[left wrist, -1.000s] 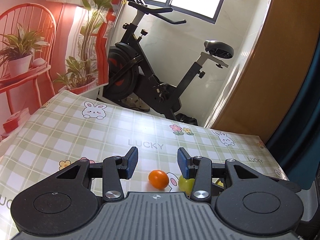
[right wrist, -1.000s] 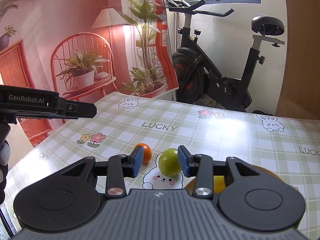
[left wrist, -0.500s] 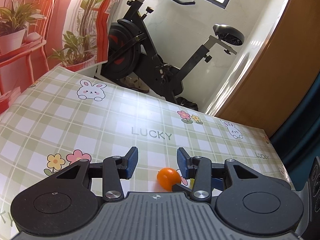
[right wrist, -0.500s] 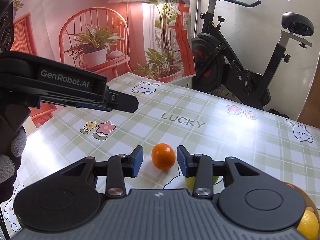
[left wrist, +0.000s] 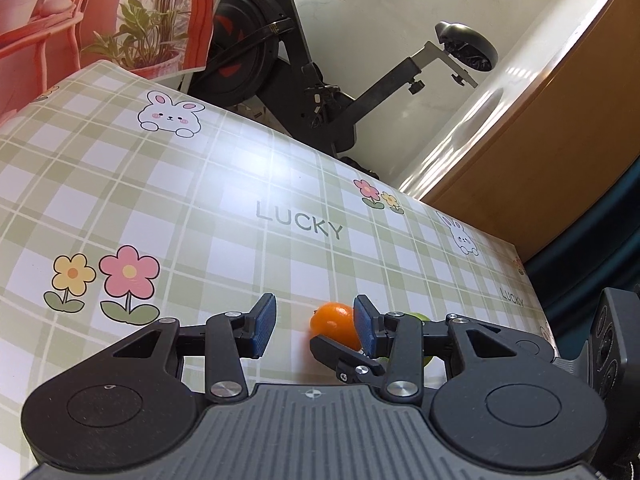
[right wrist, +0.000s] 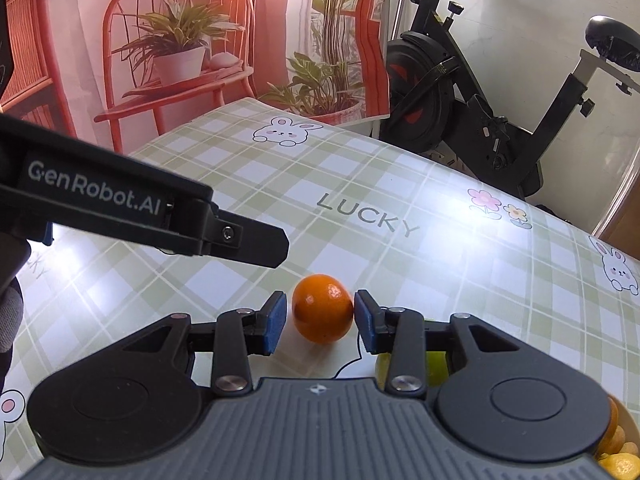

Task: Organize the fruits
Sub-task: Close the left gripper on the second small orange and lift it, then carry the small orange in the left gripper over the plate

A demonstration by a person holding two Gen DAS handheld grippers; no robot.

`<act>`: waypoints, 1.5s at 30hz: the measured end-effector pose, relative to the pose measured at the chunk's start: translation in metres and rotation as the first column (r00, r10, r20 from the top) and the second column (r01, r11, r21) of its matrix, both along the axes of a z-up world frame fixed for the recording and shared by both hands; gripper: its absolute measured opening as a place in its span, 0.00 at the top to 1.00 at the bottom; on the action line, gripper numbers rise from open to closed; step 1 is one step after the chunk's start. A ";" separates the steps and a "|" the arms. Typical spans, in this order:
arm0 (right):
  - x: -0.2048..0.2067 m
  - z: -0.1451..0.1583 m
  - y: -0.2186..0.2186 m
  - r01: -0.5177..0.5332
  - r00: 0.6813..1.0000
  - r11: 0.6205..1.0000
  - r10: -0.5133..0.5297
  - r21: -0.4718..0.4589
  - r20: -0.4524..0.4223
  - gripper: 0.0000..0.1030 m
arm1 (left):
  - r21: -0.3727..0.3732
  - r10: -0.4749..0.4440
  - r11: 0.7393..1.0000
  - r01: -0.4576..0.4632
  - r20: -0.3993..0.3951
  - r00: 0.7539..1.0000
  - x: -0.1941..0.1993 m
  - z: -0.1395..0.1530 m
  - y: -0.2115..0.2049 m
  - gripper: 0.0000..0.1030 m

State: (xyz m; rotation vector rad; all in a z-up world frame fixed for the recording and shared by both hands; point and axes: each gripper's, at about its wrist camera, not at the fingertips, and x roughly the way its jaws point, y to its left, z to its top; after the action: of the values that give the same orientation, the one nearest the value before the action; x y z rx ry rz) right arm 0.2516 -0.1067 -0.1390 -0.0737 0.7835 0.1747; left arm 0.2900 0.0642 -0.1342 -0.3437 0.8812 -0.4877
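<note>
Right gripper [right wrist: 320,318] has shifted off the green fruit it framed a second ago and now brackets the orange [right wrist: 322,308]: right pad touching or nearly touching the skin, left pad with a sliver of gap. Jaws spread, not clamped. Green fruit [right wrist: 434,362] now sits just beside and behind the right finger, mostly hidden.

Left gripper [left wrist: 314,328] has come lower and closer to the worktop; jaws apart, nothing between them. From its camera the orange [left wrist: 334,326] shows just left of its own right pad, with one finger of the right gripper crossing in front.

Judgement: the orange is the fruit chosen; closing the jaws comes next. A bowl [right wrist: 622,420] with yellow-orange fruit peeks in at the near right corner, the likely destination.

Surface: worktop [right wrist: 400,184] under a glossy green-check cloth with rabbits, flowers and "LUCKY"; strong glare.

Room: exercise bike [right wrist: 480,120] past the far edge, red plant-and-chair backdrop [right wrist: 180,40] at far left, wooden door [left wrist: 540,152] at right.
</note>
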 end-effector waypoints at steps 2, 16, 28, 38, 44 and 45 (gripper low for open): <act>0.002 -0.003 0.000 -0.008 1.000 1.000 0.008 0.000 -0.013 0.61 | -0.013 -0.016 1.000 0.016 -0.013 1.000 0.001 -0.006 -0.003 0.57; 0.000 -0.008 0.004 -0.037 0.999 0.999 0.038 0.019 -0.015 0.64 | -0.009 -0.052 0.999 0.052 -0.032 0.998 0.003 -0.026 -0.013 0.65; -0.024 -0.001 0.002 -0.041 0.999 0.995 0.042 0.095 -0.004 0.64 | 0.093 -0.078 0.993 0.073 0.050 0.996 -0.035 -0.006 -0.019 0.66; -0.069 0.028 -0.012 0.000 0.996 0.990 -0.013 0.142 0.093 0.64 | 0.123 -0.144 0.984 0.129 0.126 0.981 -0.068 0.031 -0.042 0.66; -0.109 0.042 -0.040 0.063 0.985 0.985 -0.087 0.159 0.150 0.64 | 0.146 -0.225 0.968 0.203 0.154 0.962 -0.088 0.041 -0.078 0.66; -0.114 0.043 -0.045 0.078 0.983 0.983 -0.103 0.166 0.149 0.64 | 0.156 -0.243 0.963 0.219 0.156 0.957 -0.094 0.040 -0.087 0.66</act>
State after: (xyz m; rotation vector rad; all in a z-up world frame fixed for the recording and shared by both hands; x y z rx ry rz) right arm 0.1375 -0.1518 -0.0962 0.0992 0.6118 0.1430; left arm 0.1960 -0.0229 -0.0939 -0.0691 0.7837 -0.6600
